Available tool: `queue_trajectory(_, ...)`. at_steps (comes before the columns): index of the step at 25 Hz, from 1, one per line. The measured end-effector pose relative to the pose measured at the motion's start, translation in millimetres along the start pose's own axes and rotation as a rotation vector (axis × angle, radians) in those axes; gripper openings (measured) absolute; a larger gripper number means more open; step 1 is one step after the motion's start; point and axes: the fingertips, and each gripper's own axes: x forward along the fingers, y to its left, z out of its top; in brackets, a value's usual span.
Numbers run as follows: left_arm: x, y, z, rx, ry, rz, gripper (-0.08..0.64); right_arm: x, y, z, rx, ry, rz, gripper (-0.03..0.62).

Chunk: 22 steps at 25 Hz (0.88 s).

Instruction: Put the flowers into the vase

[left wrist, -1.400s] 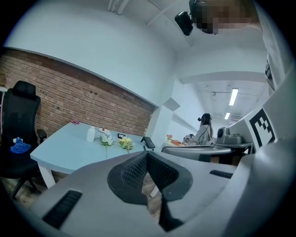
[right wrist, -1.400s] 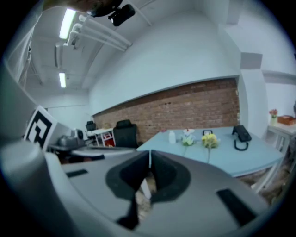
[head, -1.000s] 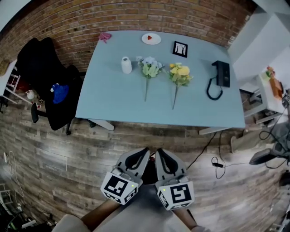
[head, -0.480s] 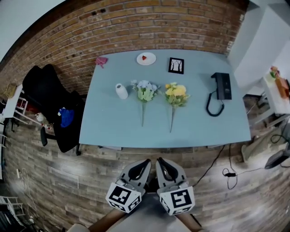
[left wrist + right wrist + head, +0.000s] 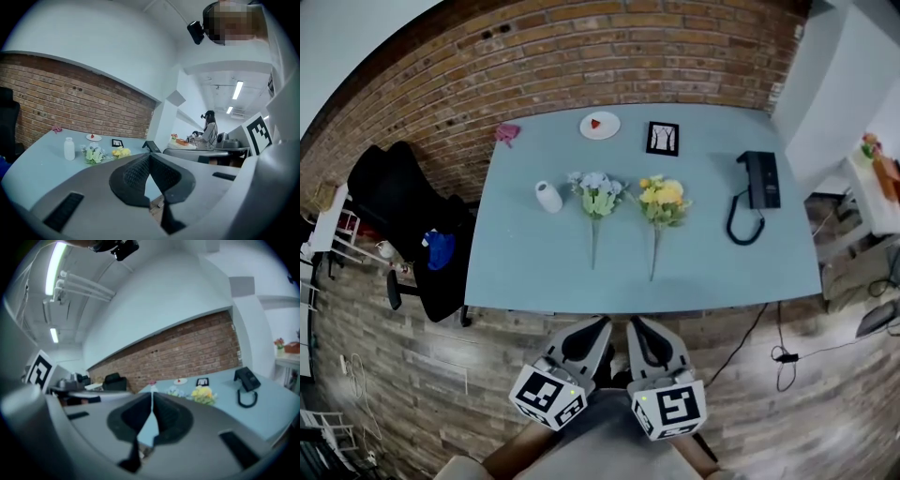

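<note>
lying well fwd of claws [image 5: 600, 323] [image 5: 636, 323]: flowers [image 5: 598, 195] [image 5: 661, 199]

From the head we look steeply down on the surface [image 5: 534, 272], well back. Both gripper views face it low and nearly level, sharing the flowers [image 5: 598, 192] and wall [image 5: 609, 47].

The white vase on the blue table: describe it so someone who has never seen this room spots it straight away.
Find the light blue rectangular table in front of the red brick wall. On its left half in the head view, a small white bottle-shaped vase stands just left of the pale white-and-green flower bunch. It is the only upright, plain white container; the flowers lie flat.
</note>
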Motion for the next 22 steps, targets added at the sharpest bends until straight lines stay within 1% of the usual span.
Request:
queue_trajectory(5,17.9,19.8,15.3,-0.012,-0.022,-0.033,0.003,19.0,-12.4,12.4,0.004,-0.002,-0.031,0.023)
queue_trajectory(10,37.1,44.6,26.8,-0.009,-0.014,-0.057,0.003,48.0,-22.7,16.5,0.011,0.029,-0.064,0.023)
queue_trajectory(16,52.4,87.7,35.4,-0.015,0.011,-0.087,0.005,96.1,-18.2,23.0,-0.006,0.054,-0.076,0.023)
queue_trajectory(22,63.8,134.7,52.6,-0.004,0.002,-0.111,0.005,141.7,-14.4,32.8,-0.029,0.077,-0.105,0.023)
